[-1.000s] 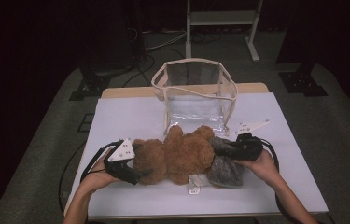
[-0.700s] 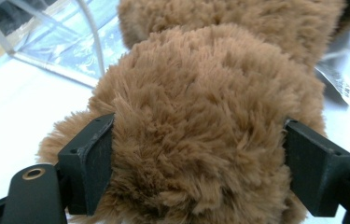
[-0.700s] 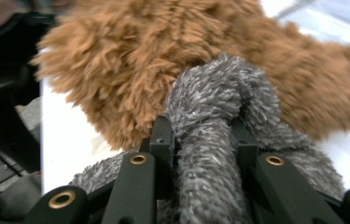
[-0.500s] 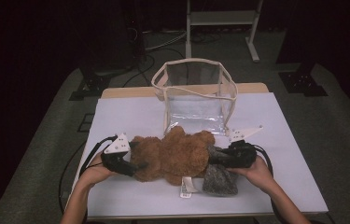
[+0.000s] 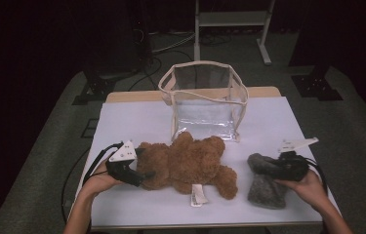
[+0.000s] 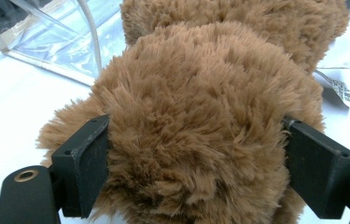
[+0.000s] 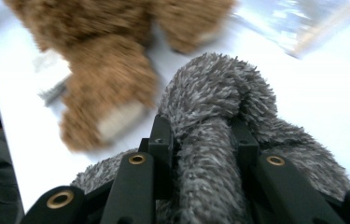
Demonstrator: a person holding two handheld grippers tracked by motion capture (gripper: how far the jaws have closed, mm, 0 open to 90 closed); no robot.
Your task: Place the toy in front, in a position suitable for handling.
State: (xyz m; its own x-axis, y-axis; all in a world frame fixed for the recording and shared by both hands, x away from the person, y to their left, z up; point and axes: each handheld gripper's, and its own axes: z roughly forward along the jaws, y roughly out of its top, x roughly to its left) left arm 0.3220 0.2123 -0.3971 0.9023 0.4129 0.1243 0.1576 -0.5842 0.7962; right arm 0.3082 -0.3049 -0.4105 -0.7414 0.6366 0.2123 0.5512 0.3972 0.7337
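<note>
A brown teddy bear (image 5: 190, 163) lies across the white table, its head toward the left. My left gripper (image 5: 144, 170) has the head (image 6: 200, 116) between its wide-set jaws, and both pads press into the fur. These jaws have just been opening a little, with the head still between them. A grey fuzzy piece of cloth (image 5: 266, 190) lies at the right, apart from the bear's foot. My right gripper (image 5: 268, 165) is shut on a fold of it (image 7: 219, 88), with the bear's leg (image 7: 107, 79) blurred beyond.
A clear plastic bag (image 5: 205, 97) with cream trim stands open behind the bear, also at the top left of the left gripper view (image 6: 56, 37). A white tag (image 5: 197, 196) hangs from the bear toward the table's front edge (image 5: 200, 224). Dark floor surrounds the table.
The right gripper has drawn the grey cloth away to the right, off the bear's lower end. The bear has shifted slightly. The left gripper has stayed on the head.
</note>
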